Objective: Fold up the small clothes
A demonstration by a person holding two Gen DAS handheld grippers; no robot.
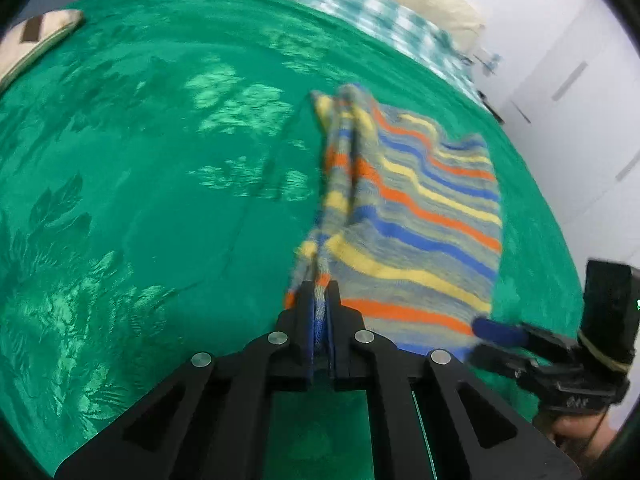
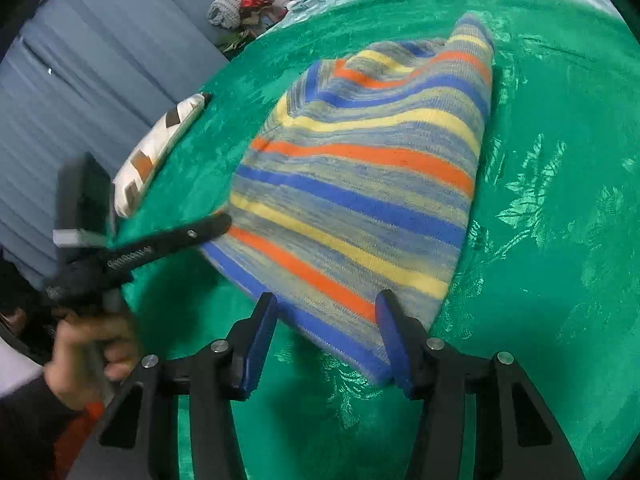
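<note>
A striped knit garment [image 1: 424, 208] in blue, orange, yellow and grey lies on a green patterned bedspread [image 1: 140, 184]. My left gripper [image 1: 320, 292] is shut on the garment's left edge and lifts it into a ridge. It also shows in the right wrist view [image 2: 218, 226] at the garment's [image 2: 360, 184] left edge. My right gripper [image 2: 326, 310] is open, its jaws apart at the garment's near hem, with nothing held. In the left wrist view it [image 1: 484, 334] sits at the garment's near right corner.
A white pillow with brown marks [image 2: 160, 148] lies at the spread's left edge, next to a blue wall [image 2: 88, 64]. A checked teal blanket [image 1: 360, 4] lies at the far end, with a pile of clothes [image 2: 244, 8] beyond. White cabinet doors [image 1: 580, 80] stand at the right.
</note>
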